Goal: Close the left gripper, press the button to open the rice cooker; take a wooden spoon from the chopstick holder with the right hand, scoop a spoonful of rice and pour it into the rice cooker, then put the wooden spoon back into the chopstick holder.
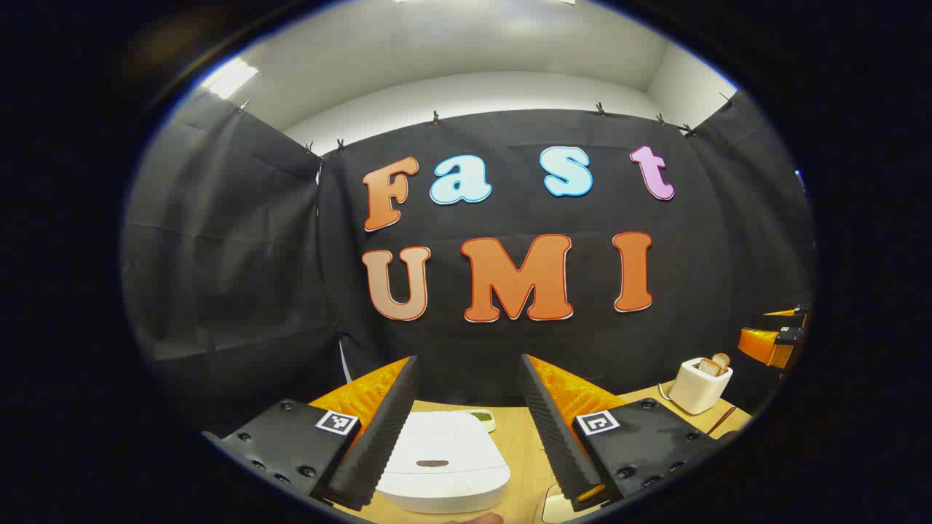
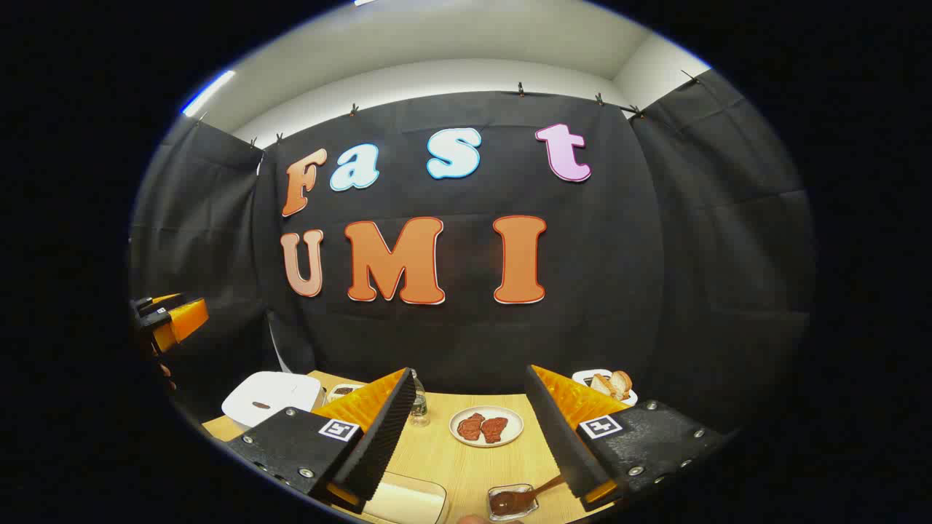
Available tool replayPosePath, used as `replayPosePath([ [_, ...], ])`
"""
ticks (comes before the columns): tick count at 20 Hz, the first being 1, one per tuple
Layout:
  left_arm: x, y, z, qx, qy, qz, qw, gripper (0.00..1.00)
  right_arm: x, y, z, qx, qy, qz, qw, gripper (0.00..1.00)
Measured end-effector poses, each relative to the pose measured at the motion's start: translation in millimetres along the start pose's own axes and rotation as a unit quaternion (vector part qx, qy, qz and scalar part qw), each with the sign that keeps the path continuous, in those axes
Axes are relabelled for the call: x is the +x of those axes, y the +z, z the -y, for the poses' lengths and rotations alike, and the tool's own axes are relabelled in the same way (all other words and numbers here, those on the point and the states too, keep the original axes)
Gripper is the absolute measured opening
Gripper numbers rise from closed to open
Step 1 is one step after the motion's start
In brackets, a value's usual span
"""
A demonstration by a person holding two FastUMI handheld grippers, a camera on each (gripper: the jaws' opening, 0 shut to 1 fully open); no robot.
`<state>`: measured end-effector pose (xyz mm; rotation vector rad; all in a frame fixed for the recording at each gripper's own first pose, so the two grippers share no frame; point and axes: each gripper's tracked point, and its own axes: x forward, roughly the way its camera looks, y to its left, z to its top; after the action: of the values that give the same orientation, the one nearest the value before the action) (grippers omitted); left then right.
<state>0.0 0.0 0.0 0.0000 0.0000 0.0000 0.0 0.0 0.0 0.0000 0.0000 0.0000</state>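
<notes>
The white rice cooker [image 1: 440,462] sits with its lid down on the wooden table [image 1: 520,451], low between my left gripper's [image 1: 468,360] fingers. That gripper hangs above it, open, with nothing between the fingers. The right gripper view has the cooker [image 2: 269,397] at the far left of the table. My right gripper [image 2: 470,372] is also open and empty, held over the table's middle. A wooden spoon [image 2: 545,486] rests with its bowl in a small glass dish of brown sauce [image 2: 510,502], just under the right gripper's right finger.
A white toaster with bread slices [image 1: 699,384] stands at the right. On the table are a plate of meat [image 2: 486,426], a plate of bread [image 2: 610,383], a small glass bottle [image 2: 419,407] and a cream tray [image 2: 404,498]. Black cloth walls close the back and sides.
</notes>
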Motion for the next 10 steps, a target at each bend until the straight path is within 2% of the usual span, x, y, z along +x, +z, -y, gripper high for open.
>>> replayPosePath([
  [6,-6.2,-2.1,10.0,0.005,-0.014,0.003,1.000,0.93,-9.8,1.4,-16.8,-0.007,0.011,0.006,1.000,0.94],
  [10,-7.4,6.0,6.1,0.008,-0.014,0.010,1.000,0.93,-5.9,10.6,-12.4,-0.001,0.005,0.016,1.000,0.94],
])
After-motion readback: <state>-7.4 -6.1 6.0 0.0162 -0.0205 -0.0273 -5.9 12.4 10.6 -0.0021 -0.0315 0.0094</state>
